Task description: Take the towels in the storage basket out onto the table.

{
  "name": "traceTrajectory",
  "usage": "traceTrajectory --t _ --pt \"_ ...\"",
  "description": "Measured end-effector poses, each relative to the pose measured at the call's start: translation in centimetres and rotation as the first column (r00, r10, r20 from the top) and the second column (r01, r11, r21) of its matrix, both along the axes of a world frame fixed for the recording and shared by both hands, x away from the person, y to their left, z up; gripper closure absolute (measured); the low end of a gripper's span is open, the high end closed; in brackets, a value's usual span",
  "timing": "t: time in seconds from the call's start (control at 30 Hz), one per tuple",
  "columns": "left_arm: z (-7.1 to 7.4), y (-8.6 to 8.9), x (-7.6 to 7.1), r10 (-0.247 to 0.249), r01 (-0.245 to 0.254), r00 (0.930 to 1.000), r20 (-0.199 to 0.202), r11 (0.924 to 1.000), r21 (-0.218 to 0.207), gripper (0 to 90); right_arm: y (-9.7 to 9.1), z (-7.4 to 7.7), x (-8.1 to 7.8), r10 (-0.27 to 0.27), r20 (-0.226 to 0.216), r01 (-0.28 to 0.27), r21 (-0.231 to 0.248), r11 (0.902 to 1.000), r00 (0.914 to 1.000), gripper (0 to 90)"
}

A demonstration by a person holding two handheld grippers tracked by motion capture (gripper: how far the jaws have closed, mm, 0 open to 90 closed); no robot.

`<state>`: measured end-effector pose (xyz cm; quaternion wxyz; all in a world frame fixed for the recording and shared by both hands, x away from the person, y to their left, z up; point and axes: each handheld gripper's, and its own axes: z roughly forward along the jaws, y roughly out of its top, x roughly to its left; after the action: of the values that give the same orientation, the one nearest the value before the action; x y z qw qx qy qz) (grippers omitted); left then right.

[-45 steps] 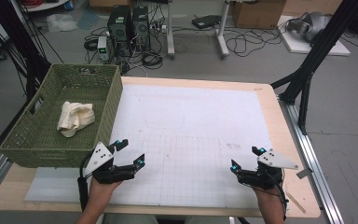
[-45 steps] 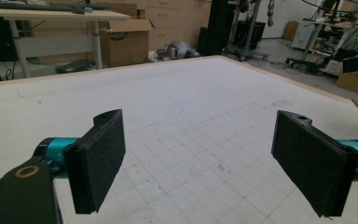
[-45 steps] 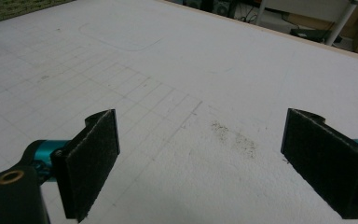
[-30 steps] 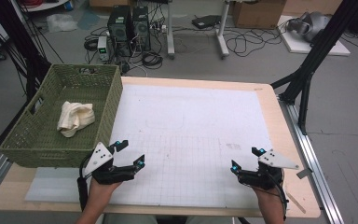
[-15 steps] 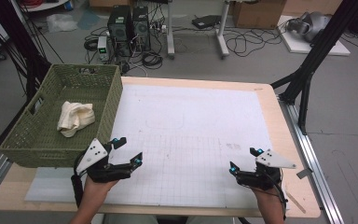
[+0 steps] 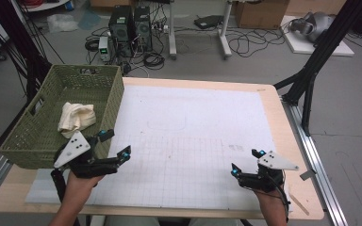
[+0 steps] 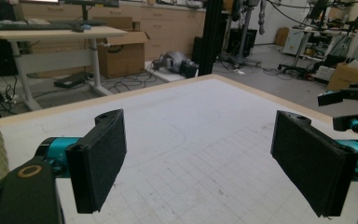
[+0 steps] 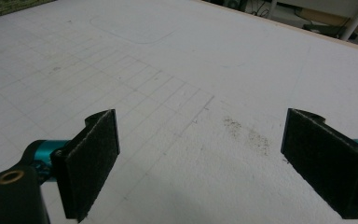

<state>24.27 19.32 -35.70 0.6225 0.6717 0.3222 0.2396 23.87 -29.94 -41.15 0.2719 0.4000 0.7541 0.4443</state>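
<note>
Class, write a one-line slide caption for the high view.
Two open handheld grippers, left gripper and right gripper, over a white gridded mat beside a green basket holding a cream cloth.

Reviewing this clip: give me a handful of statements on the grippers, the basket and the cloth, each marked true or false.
1. The left gripper has its jaws wide apart with nothing between them. True.
2. The right gripper is clamped on the cloth. False: its jaws are open and empty above the white mat.
3. The cream cloth lies inside the green woven basket. True.
4. The basket stands at the table's right edge. False: it stands at the left edge, just beyond the left gripper.
5. The cloth is spread flat on the mat. False: it lies bunched up in the basket.
</note>
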Motion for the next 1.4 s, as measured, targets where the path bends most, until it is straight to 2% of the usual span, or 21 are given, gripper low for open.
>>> traceTrajectory --t 0.17,0.33,0.5,0.63,0.77,0.9,1.0,1.07,1.17,1.23,1.27,1.33,1.4 --pt "2.2 1.6 0.6 0.015 -0.014 0.9996 0.026 0.9998 -0.013 20.0 0.1 0.0 0.0 0.001 -0.001 -0.001 0.006 1.0 1.0 10.6" --pt "4.4 3.5 1.7 0.041 -0.041 0.9986 0.035 0.9992 0.0 19.7 0.2 0.1 -0.1 0.004 0.002 -0.004 0.006 1.0 1.0 10.6" --pt "5.8 5.4 3.0 0.075 -0.075 0.9968 0.027 0.9972 -0.005 19.7 0.3 0.0 0.0 0.007 -0.003 -0.006 0.011 0.9999 1.0 10.6" --pt "6.2 6.7 4.5 0.118 -0.118 0.9929 0.013 0.9929 -0.013 19.6 0.3 0.0 0.1 0.009 -0.002 -0.009 0.01 0.9999 1.0 10.6" --pt "6.0 7.5 6.4 0.163 -0.162 0.9863 -0.027 0.9865 0.023 19.7 0.3 0.0 0.0 0.008 -0.005 -0.008 0.011 0.9999 1.0 10.6" --pt "5.7 8.4 7.9 0.207 -0.205 0.9768 -0.054 0.978 0.037 19.7 0.2 0.0 0.0 0.006 -0.008 -0.005 0.013 0.9999 1.0 10.6" --pt "5.2 9.2 9.4 0.23 -0.222 0.9676 -0.104 0.9716 0.083 19.7 0.1 -0.1 0.1 0.004 -0.01 -0.004 0.01 0.9999 0.9999 10.6" --pt "4.8 9.8 10.5 0.261 -0.243 0.9556 -0.137 0.9607 0.134 19.7 0.1 -0.2 0.2 0.004 -0.013 -0.004 0.007 1.0 0.9999 10.6" --pt "3.9 10.8 12.1 0.317 -0.287 0.9291 -0.191 0.943 0.169 19.1 0.2 -0.2 0.2 0.008 -0.013 -0.008 0.001 1.0 0.9999 10.6" --pt "3.2 11.3 12.9 0.334 -0.298 0.9166 -0.22 0.9374 0.181 19.1 0.2 -0.2 0.2 0.008 -0.015 -0.008 -0.002 1.0 0.9999 10.6" --pt "2.9 11.6 13.2 0.337 -0.296 0.913 -0.23 0.9353 0.193 19.1 0.2 -0.2 0.2 0.008 -0.015 -0.008 -0.002 1.0 0.9999 10.6" --pt "2.4 11.9 13.8 0.354 -0.304 0.9003 -0.253 0.9275 0.218 19.0 0.2 -0.3 0.2 0.004 -0.02 -0.004 0.004 1.0 0.9998 10.6" --pt "1.5 12.3 14.6 0.381 -0.316 0.8741 -0.301 0.9172 0.243 19.0 0.1 -0.3 0.3 0.003 -0.025 -0.002 0.004 1.0 0.9997 10.6"
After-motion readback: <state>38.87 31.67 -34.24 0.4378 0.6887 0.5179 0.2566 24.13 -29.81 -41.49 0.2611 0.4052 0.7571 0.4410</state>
